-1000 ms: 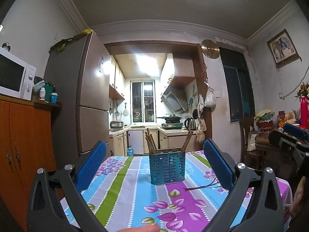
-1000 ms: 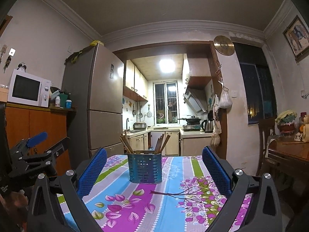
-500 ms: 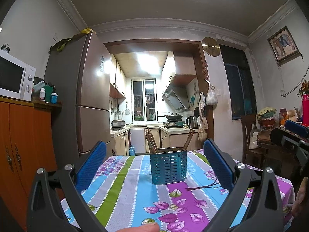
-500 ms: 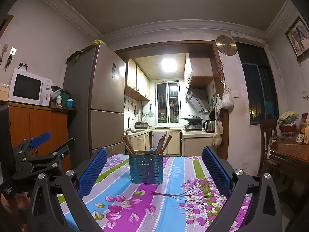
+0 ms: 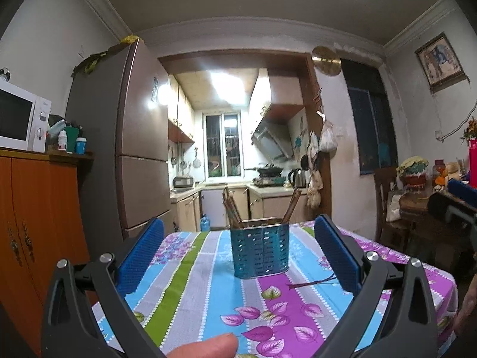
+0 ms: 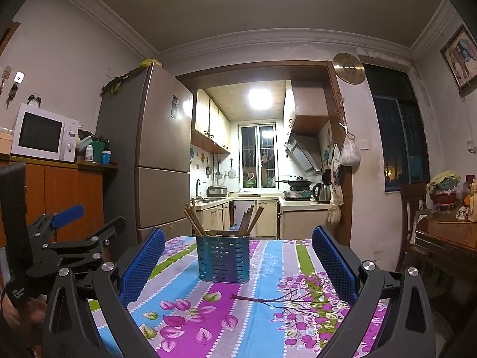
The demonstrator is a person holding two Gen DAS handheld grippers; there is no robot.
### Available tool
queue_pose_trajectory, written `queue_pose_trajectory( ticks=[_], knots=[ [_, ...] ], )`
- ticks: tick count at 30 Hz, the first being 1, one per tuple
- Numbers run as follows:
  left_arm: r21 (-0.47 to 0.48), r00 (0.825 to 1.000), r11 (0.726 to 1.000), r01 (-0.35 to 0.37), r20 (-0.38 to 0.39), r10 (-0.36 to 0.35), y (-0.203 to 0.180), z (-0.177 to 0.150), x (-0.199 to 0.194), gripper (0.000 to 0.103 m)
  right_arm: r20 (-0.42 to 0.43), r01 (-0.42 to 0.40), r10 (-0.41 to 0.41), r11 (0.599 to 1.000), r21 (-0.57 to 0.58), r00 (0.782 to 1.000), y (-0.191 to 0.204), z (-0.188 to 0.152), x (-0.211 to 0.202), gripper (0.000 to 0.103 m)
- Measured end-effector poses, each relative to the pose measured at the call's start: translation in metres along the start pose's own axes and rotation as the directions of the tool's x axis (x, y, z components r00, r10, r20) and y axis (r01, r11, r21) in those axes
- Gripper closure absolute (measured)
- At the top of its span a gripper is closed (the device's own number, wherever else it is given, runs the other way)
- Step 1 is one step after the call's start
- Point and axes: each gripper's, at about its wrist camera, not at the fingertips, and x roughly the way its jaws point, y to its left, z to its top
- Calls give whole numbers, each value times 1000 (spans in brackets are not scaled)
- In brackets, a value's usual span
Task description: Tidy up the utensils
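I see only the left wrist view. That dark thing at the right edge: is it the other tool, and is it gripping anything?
Observer: Yes, that's it. The right tool is wide open, with nothing between its blue pads.
Operator: Does that kitchen have a sink? The fridge blocks my view.
Observer: From the right wrist view, a tap rises over the counter just past the fridge.

left gripper [image 5: 238, 256]: black frame | fingers [image 5: 143, 258]: blue ribbed pads | silver screws | right gripper [image 6: 238, 264]: same
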Motion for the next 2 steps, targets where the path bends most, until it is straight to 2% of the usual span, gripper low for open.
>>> queue_pose_trajectory(
  ticks=[2],
  knots=[
    [-3,1000,1000,-15,-24,15,2,-3,5,6,-4,0,0,1000,1,1000,-1,-1,2,5]
  ],
)
